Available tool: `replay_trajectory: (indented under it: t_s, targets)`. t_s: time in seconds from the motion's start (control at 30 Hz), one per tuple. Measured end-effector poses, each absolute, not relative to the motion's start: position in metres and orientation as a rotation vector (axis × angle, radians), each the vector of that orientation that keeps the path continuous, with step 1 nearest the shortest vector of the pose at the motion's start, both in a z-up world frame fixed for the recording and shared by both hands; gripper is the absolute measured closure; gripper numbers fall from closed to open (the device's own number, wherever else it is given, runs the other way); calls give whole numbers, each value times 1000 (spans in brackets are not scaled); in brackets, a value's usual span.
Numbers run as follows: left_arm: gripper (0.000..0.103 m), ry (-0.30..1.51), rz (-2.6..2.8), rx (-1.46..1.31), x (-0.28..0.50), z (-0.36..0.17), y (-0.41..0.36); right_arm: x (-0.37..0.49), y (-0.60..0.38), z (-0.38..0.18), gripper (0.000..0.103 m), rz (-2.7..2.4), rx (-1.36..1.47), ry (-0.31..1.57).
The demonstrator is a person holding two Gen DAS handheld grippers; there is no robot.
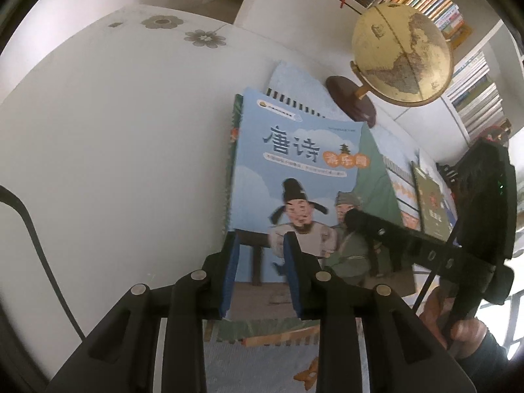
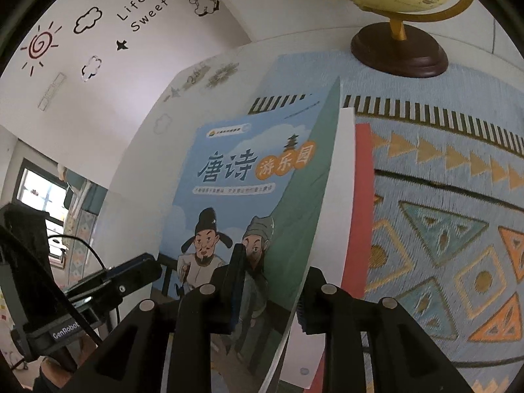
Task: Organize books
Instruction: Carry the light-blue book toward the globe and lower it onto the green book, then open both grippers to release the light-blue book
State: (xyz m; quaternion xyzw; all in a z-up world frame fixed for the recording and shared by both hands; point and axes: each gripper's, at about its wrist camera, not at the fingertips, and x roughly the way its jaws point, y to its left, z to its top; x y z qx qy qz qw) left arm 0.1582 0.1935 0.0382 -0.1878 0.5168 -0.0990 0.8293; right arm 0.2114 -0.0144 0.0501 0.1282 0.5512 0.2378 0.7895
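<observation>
Blue picture book (image 1: 294,177) lies face up on a small stack on the patterned cloth (image 2: 458,196), near the cloth's left edge, white table (image 1: 114,147) bare beyond; the book's long axis runs straight away from me, toward the globe (image 1: 402,55) at the far end; its near short edge sits under both my claws.

Left gripper (image 1: 260,271): blue pads a little apart, straddling the near left corner of the cover; no pinch visible, nothing clamped that I can see.

Right gripper (image 2: 268,298): fingers likewise a little apart; the book's right edge runs up between them, cover curling upward there, white page and red book (image 2: 363,203) showing beneath; whether a pad touches the cover I cannot tell.

Judgement: both claws are equally near, one on each side of the same short edge; the next move turns on that edge, book extending forward from it, so any lift or slide runs along that axis.
</observation>
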Motion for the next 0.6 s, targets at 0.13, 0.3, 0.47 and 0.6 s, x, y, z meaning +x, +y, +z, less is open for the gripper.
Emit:
replay_trajectory:
  t_s: [0.13, 0.3, 0.47, 0.6]
  targets:
    - [78, 1109, -232, -381, 152, 36, 185, 206, -7, 48, 76, 537, 256, 1177]
    - [78, 1113, -236, -378, 144, 39, 177, 214, -8, 46, 74, 552, 266, 1184]
    - [74, 1096, -217, -382, 123, 52, 178, 216, -28, 44, 65, 563, 356, 1285]
    - [50, 1103, -279, -327, 99, 68, 156, 189, -71, 49, 60, 471, 400, 1305]
